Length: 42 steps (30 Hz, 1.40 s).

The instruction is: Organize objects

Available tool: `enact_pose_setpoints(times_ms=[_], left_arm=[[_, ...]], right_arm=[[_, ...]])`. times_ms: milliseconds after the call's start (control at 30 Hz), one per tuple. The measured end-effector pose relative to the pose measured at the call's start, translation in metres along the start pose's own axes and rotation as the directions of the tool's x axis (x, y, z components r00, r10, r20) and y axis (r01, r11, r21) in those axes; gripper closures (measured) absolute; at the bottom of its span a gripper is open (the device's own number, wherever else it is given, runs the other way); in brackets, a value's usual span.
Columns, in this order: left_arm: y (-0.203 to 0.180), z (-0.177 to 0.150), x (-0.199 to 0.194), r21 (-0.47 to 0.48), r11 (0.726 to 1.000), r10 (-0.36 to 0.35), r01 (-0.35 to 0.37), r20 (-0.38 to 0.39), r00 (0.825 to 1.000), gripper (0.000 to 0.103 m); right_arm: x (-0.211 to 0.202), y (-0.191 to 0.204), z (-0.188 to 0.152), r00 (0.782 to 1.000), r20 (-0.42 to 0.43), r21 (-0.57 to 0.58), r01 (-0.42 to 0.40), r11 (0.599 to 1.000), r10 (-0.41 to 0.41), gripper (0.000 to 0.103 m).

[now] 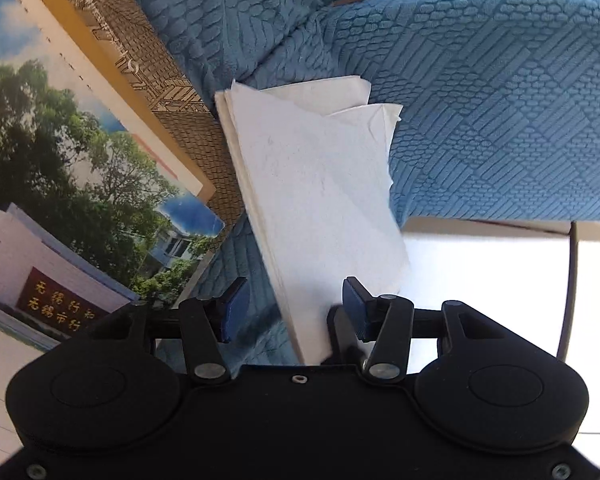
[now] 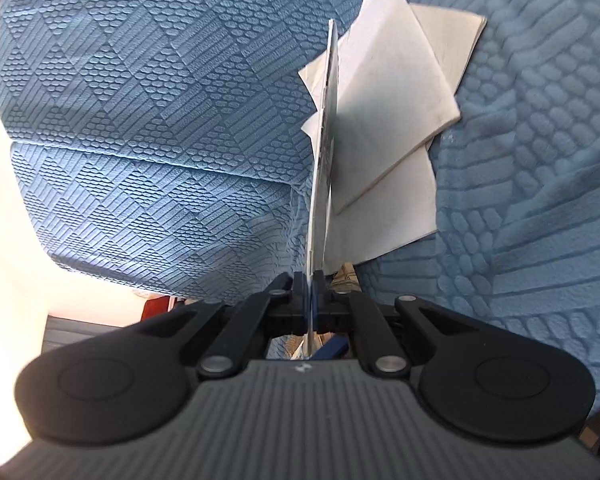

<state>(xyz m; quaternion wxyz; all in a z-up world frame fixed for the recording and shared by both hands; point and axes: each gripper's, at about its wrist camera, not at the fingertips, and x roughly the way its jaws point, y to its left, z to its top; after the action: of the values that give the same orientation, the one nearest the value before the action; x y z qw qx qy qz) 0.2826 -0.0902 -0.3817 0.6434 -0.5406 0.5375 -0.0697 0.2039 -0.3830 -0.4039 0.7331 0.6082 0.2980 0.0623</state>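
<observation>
1. The left gripper (image 1: 294, 308) has its blue-padded fingers (image 1: 354, 300) spread apart, nothing pinched between them; the near end of a white paper stack (image 1: 316, 200) runs in between the two fingers, closer to the right-hand one.

2. The right gripper (image 2: 311, 284) has its fingers pressed together on the edge of a thin booklet (image 2: 325, 152), which stands on edge and runs straight away from the camera.

3. The white paper stack lies flat on the blue quilted cover (image 1: 500, 100), its sheets fanned loosely at the far end; in the right wrist view the same white sheets (image 2: 396, 92) lie just behind and to the right of the held booklet, overlapping one another at different angles.

4. To the left of the paper stack in the left wrist view, a photo booklet (image 1: 80, 168) showing trees and a building overlaps a yellow-brown book (image 1: 140, 60) patterned with line drawings; both rest on the blue cover.

5. A white surface (image 1: 488, 280) shows beyond the cover's edge at right.
</observation>
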Motion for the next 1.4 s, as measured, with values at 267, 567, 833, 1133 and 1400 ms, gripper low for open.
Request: enact_pose_setpoints(times_ms=[267, 567, 833, 1133, 1400], left_arm=[[0.01, 0.01, 0.005, -0.167, 0.974, -0.145, 0.153, 0.06, 0.988, 0.06], [0.01, 0.002, 0.007, -0.157, 0.98, -0.119, 0.123, 0.033, 0.992, 0.089], [-0.011, -0.014, -0.024, -0.064, 0.987, -0.142, 0.146, 0.057, 0.988, 0.095], [-0.039, -0.022, -0.084, 0.008, 0.987, -0.158, 0.158, 0.089, 0.983, 0.095], [-0.045, -0.028, -0.139, 0.04, 0.981, -0.195, 0.191, 0.125, 0.973, 0.095]], right_arm=[[-0.03, 0.016, -0.011, 1.0, 0.021, -0.092, -0.016, 0.996, 0.018, 0.098], [-0.051, 0.037, -0.018, 0.999, 0.038, -0.192, 0.02, 0.981, -0.013, 0.098], [-0.075, 0.05, -0.026, 0.998, 0.061, -0.182, 0.013, 0.983, -0.002, 0.097], [-0.089, 0.089, -0.043, 0.996, 0.079, -0.207, -0.024, 0.978, 0.041, 0.095], [-0.088, 0.112, -0.055, 0.996, 0.067, -0.191, -0.047, 0.981, 0.061, 0.095]])
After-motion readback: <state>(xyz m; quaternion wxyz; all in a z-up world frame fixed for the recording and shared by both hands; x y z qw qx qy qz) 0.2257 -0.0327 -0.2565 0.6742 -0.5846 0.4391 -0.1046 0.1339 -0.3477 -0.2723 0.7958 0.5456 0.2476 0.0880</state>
